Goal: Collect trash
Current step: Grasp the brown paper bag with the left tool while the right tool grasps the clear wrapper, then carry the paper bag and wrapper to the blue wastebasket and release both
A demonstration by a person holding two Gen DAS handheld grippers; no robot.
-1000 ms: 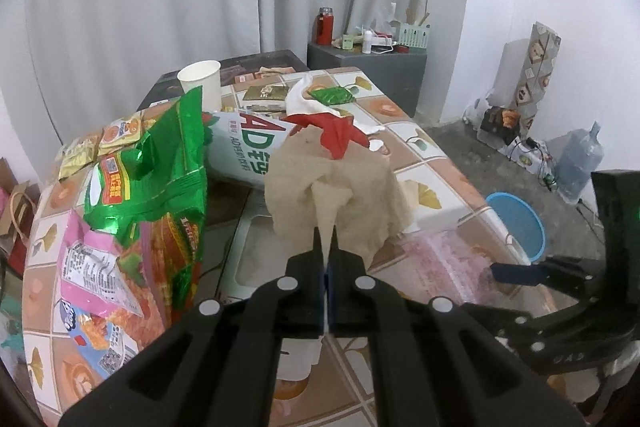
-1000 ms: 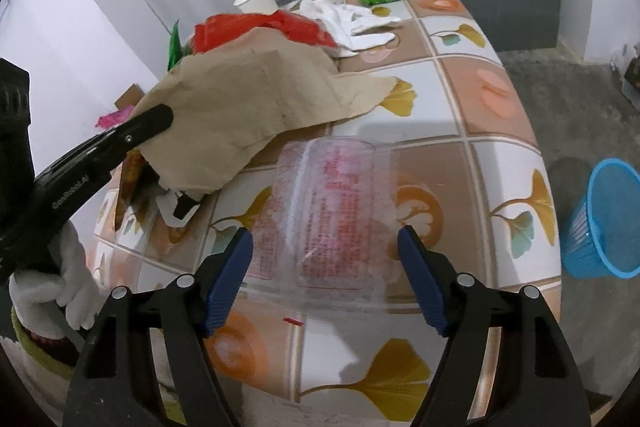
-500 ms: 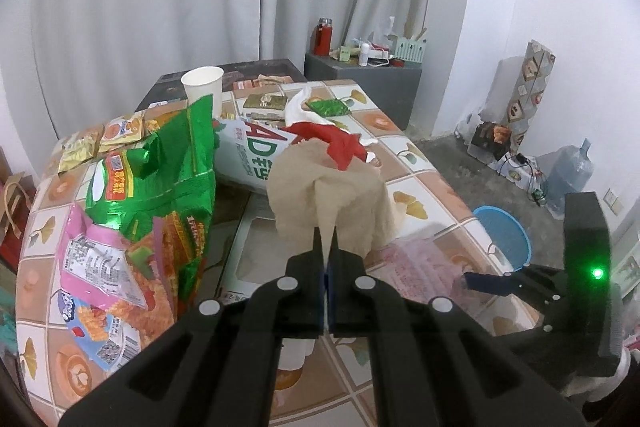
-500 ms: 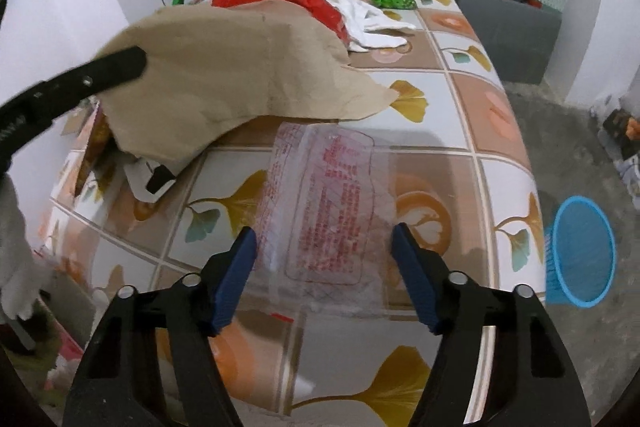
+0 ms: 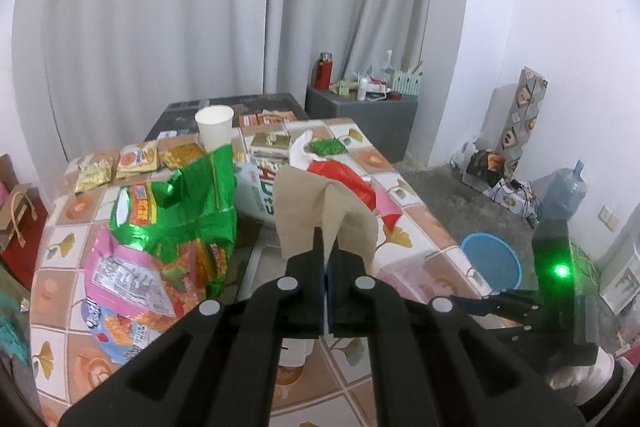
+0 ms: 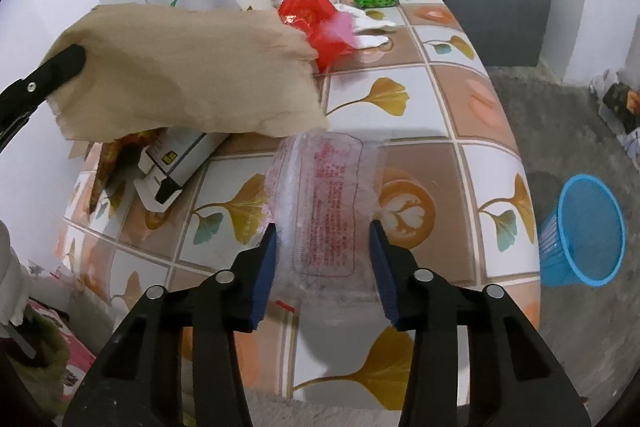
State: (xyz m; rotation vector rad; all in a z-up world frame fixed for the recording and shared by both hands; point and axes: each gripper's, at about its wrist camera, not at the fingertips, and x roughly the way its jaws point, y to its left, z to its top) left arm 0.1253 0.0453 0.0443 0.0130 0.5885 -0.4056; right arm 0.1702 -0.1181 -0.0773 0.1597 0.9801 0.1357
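Meanwhile, the left gripper (image 5: pixel 326 259) is reaching forward and slightly downward over the tiled table (image 6: pixel 472 99), its jaws pressed together on the near edge of a brown paper bag (image 5: pixel 320 211), which is hanging lifted with red plastic trash (image 5: pixel 344 179) poking out of its far end toward 12 o'clock. From the right wrist view, that bag (image 6: pixel 188 75) is stretching across the upper left, at about 10 o'clock from the right gripper (image 6: pixel 322 251). The right gripper is pointing steeply down at the tabletop, and its jaws have just been closing around a clear plastic wrapper (image 6: pixel 326 203) printed in red, lying flat on the tiles; the blue pads (image 6: pixel 266 267) are sitting at its two sides, though whether they are already pressing it is hard to tell. A blue bin (image 6: pixel 580 231) is standing on the floor at 3 o'clock, well apart from the table.
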